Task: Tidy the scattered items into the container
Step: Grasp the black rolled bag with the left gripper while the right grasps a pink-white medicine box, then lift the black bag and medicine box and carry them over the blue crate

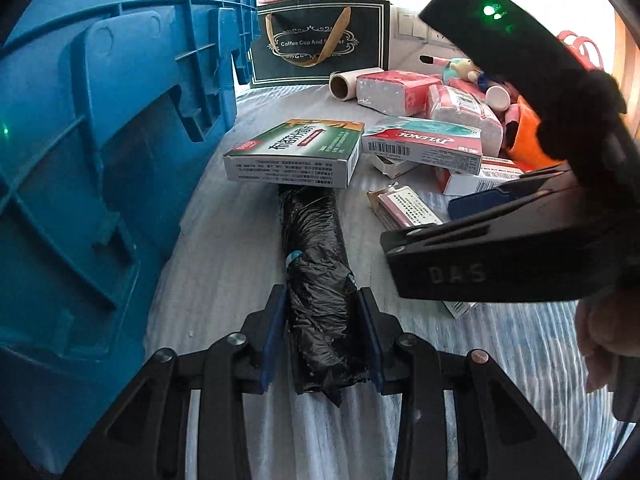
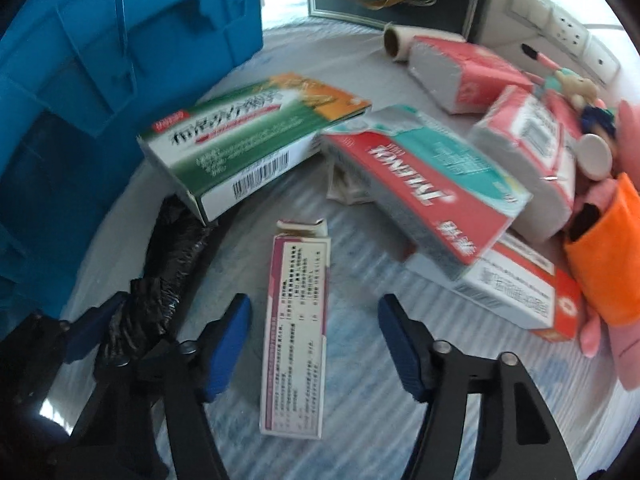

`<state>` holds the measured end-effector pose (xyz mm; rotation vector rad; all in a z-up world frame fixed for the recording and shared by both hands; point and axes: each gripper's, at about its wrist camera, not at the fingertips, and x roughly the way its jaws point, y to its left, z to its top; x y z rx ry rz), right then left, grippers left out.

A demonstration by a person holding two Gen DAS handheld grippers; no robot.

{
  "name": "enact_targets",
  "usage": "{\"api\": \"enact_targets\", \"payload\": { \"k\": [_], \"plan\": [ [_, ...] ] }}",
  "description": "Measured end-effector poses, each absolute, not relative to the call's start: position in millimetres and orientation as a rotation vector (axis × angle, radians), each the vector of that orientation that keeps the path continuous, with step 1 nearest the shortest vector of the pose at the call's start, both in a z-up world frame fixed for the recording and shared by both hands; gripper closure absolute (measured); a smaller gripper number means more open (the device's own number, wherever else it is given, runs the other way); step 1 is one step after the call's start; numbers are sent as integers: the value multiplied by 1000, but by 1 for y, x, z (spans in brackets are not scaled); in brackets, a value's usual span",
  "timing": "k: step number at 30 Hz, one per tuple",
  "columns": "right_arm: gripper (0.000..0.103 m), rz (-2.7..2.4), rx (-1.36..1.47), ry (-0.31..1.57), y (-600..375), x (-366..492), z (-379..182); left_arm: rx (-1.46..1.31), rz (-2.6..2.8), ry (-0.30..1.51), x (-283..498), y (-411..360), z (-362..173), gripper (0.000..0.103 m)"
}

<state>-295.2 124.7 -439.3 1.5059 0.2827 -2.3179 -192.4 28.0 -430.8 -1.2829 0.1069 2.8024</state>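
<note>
a person works with two handheld grippers over a table (image 1: pixel 224 240) covered in a pale ribbed sheet, beside a tall blue plastic crate (image 1: pixel 100 140) that stands at the left. the left gripper (image 1: pixel 323 344) points down at a roll of black plastic bags (image 1: pixel 316 280) lying lengthwise on the sheet; its blue-padded fingers (image 1: pixel 274 340) sit against either side of the roll's near end, clamped on it. the roll's far end runs under a green and orange medicine box (image 1: pixel 296 152), which rests tilted on top of it. the right gripper (image 2: pixel 314 336) hangs over a slim white and maroon box (image 2: pixel 296 332) that lies flat with one torn flap at its far end; its fingers (image 2: pixel 226 344) stand apart on either side of the box with a gap to each pad, gripping nothing. the view from that gripper is blurred. just beyond lies a heap of scattered items: a red and teal tylenol box (image 2: pixel 428 184) leaning on a white and orange box (image 2: pixel 516 292), two pink packs of tissues (image 1: pixel 424 100), a cardboard-core roll (image 1: pixel 352 82), and a soft toy in pink and orange (image 2: pixel 604 248). a dark gift bag with a gold ribbon handle (image 1: pixel 320 40) stands at the back of the table. all these items lie outside the crate.
</note>
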Motion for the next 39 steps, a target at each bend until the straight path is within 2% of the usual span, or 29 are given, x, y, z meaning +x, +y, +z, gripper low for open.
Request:
{"api": "enact_targets", "payload": {
  "k": [2,6,9,12,23,39],
  "plan": [
    [41,-2328,1503,304,123,-294,-440,-1275,2810,116,-192,29,-432,68],
    [60,-2316,1464,372,118,-284,-438,-1329,2790,111,-200,30,-441,63],
    [74,-2313,1466,353,121,-281,-437,-1336,2782,98,-201,29,-441,64],
    [74,-2307,1486,308,128,-279,-437,-1353,2775,88,-203,28,-440,69],
    [74,-2337,1561,217,171,-261,-417,-1365,2744,127,-180,48,-425,69],
    [74,-2522,1513,74,251,-208,-320,-1216,2716,158,-150,94,-338,69]
  ]
}}
